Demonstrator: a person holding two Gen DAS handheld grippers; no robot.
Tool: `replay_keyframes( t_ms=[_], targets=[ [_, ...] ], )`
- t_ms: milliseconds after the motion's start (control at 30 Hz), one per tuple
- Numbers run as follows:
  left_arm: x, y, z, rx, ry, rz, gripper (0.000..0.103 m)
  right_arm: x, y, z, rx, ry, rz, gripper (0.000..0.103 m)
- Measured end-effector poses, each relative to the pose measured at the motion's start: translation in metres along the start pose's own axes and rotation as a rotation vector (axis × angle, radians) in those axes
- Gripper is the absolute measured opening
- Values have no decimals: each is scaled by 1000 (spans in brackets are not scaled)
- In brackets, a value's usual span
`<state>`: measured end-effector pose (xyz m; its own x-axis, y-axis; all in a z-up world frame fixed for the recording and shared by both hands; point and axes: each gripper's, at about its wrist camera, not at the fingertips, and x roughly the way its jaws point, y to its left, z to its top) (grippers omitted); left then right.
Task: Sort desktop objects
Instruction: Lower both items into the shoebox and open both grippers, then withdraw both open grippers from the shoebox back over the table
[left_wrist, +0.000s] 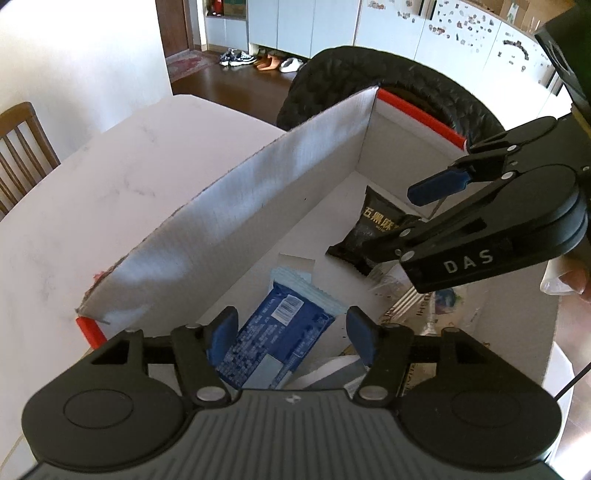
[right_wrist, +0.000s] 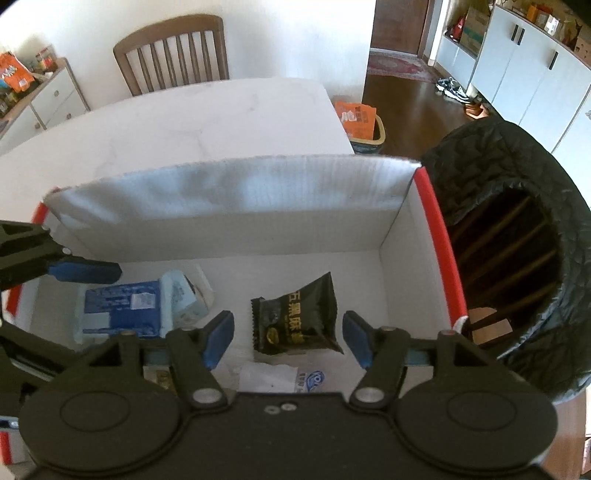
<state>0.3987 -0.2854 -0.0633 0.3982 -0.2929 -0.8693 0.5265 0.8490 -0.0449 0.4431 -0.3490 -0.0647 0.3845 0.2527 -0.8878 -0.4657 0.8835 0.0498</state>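
Both grippers angle steeply down into the white box (right_wrist: 388, 236) on the table (right_wrist: 184, 122). Left gripper (left_wrist: 291, 332): fingers apart, nothing clamped; the blue packet (left_wrist: 273, 339) lies on the box floor below the gap, barcode label up, small print unreadable. Right gripper (right_wrist: 288, 336): fingers apart, empty; the black snack packet (right_wrist: 295, 314) lies flat beneath and between them, gold Chinese characters on its face. "DAS" is printed on the right gripper's body in the left wrist view.

Blue packet (left_wrist: 275, 334) and black sachet (right_wrist: 297, 317) lying apparently flat in box (right_wrist: 399, 236)
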Motion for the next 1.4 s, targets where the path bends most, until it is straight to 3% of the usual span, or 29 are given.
replay_keyframes(
  t_ms=[833, 1167, 1400],
  targets=[
    [-87, -4, -34, -64, -129, -40, 64, -98, 14, -32, -22, -156, 72, 73],
    [-124, -14, -68, -105, -176, 8, 64, -130, 40, -57, -73, -217, 83, 76],
    [-145, -17, -105, -147, -208, -9, 65, -144, 63, -77, -104, -253, 98, 82]
  ],
)
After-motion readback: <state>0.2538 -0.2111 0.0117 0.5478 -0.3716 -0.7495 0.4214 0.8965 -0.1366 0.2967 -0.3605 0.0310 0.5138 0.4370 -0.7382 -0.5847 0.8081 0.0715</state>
